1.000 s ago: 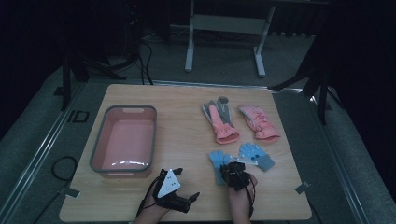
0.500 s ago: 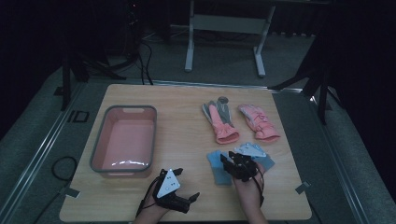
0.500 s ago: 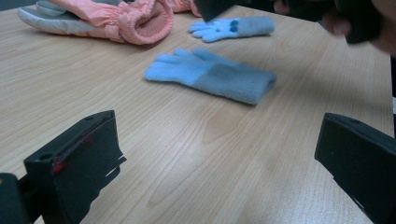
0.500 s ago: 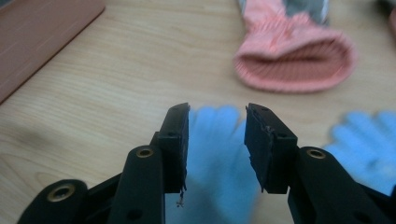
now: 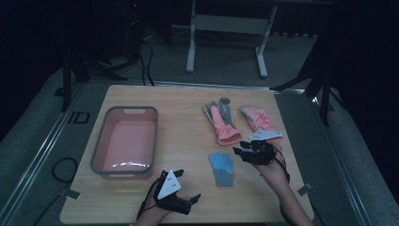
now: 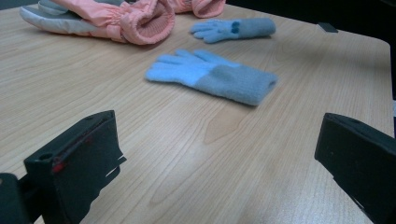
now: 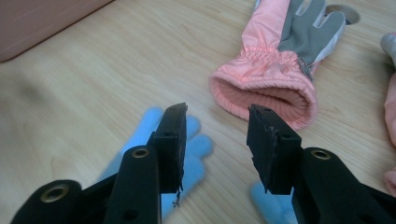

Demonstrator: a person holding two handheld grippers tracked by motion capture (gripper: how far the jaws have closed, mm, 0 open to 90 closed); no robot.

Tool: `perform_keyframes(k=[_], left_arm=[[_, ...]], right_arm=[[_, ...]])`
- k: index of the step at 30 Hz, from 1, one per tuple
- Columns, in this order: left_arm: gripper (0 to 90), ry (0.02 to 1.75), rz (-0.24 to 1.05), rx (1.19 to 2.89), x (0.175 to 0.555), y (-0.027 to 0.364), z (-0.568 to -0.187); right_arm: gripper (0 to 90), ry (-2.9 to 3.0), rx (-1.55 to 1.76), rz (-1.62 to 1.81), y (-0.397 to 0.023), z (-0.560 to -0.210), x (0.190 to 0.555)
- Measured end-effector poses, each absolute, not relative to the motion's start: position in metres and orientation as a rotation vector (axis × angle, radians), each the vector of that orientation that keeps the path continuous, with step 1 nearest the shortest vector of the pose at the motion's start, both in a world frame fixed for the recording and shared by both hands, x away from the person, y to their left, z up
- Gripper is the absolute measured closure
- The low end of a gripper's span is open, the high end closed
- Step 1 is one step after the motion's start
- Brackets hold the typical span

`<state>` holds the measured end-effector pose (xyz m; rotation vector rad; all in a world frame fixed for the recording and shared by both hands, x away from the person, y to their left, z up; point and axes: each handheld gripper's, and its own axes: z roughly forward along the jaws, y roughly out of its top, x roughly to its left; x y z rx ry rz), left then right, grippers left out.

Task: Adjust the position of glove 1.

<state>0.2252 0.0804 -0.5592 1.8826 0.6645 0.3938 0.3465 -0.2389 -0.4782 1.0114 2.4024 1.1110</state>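
Right hand-held gripper (image 7: pixel 217 123): jaws just opening, empty | fuzzy blue knit glove (image 5: pixel 222 167) flat | left hand-held gripper (image 6: pixel 219 154): spread

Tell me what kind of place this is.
Probably a dim lab or recording room, not a home: a light wooden table on grey carpet, a white metal stand behind it, and black cables across the floor.

Two light blue knitted gloves with grey cuffs (image 6: pixel 212 74) (image 6: pixel 233 29); two pink padded winter gloves with grey palms (image 5: pixel 221 121) (image 5: pixel 258 120); one pink rectangular plastic tub with a grey rim (image 5: pixel 123 141); one pale wooden table (image 5: pixel 183 141).
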Motion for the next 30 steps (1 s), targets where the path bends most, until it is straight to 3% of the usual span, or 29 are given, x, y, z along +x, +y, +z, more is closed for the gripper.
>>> perform_keyframes(k=[12, 22, 30], left_arm=[[0.2, 0.660, 0.397, 1.887, 0.225, 0.080, -0.559], [0.2, 0.662, 0.399, 1.886, 0.225, 0.080, -0.559], [0.2, 0.668, 0.388, 1.888, 0.225, 0.080, -0.559]], right_arm=[[57.9, 2.505, 0.900, 1.129, -0.307, -0.486, 0.362], [59.5, 2.556, 0.899, 1.037, -0.315, -0.530, 0.372], [58.9, 2.580, 0.956, 1.035, -0.333, -0.540, 0.377]])
